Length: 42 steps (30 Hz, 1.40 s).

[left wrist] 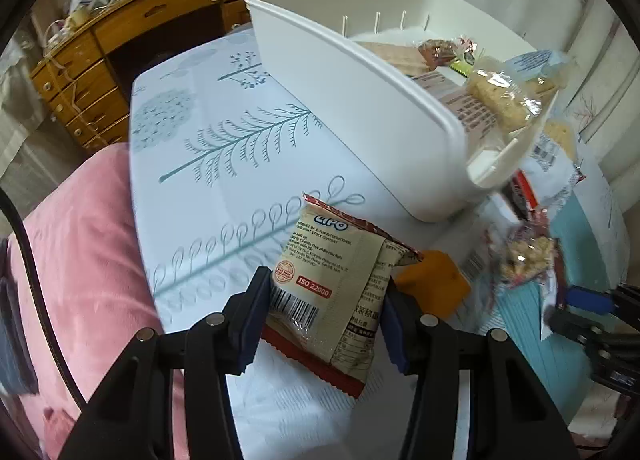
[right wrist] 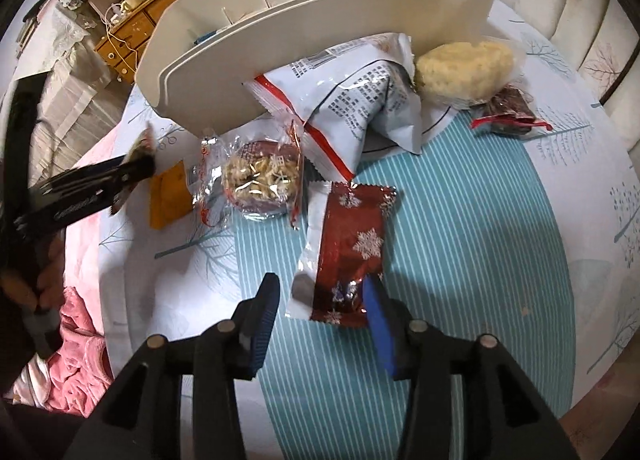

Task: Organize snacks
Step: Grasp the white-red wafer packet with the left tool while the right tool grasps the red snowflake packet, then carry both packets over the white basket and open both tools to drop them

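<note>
One cracker packet in left gripper

Bin at the back of the surface with snacks inside, large bag and puffed cake just before its wall, nut cake left of them, snowflake packet nearest, desk behind

Left gripper fingers clamping beige Lipo snack packet; white bin beyond, snacks inside
</note>
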### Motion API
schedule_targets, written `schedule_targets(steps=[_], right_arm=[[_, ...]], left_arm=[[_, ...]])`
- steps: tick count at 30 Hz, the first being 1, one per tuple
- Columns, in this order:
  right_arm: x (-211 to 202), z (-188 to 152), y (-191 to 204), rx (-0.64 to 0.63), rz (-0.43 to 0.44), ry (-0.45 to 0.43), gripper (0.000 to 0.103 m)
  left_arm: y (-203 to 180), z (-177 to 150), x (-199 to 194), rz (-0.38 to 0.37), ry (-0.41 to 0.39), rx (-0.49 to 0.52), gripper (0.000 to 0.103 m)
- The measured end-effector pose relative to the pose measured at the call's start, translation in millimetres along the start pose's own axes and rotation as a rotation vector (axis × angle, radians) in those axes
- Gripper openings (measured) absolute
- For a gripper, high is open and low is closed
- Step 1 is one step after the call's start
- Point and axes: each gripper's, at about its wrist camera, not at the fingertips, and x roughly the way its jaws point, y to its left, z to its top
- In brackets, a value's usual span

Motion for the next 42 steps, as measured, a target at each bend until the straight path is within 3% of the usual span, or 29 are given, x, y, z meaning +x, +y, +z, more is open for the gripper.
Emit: schedule_targets(steps=[9, 11, 12, 15, 21, 26, 32, 37, 42], right_arm=[[15, 14, 15, -0.04, -0.095, 0.043, 0.043], [16, 15, 17, -0.052, -0.094, 0.051, 0.037], [15, 16, 18, -0.052, -0.082, 0.053, 0.03], [14, 21, 20, -0.043, -0.061, 0.07, 0.019], [7, 36, 10, 0.004, -0.006, 0.125, 0.005], [-3, 49, -4, 0.087, 0.071, 0.202, 0.004], [-23, 62, -13, 0.092, 0.168, 0.229, 0.004], [-44, 78, -14, 0.022, 0.234, 0.219, 0.004], [-67, 103, -13, -0.087, 0.27, 0.154, 0.004]], left_arm=[[-13, -25, -33, -0.006, 0.019, -0.068, 0.049], [-15, -27, -36, -0.008, 0.028, -0.079, 0.049], [-15, -28, -39, -0.011, 0.032, -0.087, 0.049], [-16, -28, -44, -0.012, 0.038, -0.117, 0.049], [-15, -22, -59, -0.012, 0.04, -0.164, 0.049], [-20, -6, -77, 0.019, 0.002, -0.165, 0.049], [-26, 20, -101, 0.03, -0.048, -0.197, 0.049], [-38, 45, -111, 0.03, -0.065, -0.22, 0.049], [-51, 70, -113, 0.014, -0.075, -0.279, 0.05]])
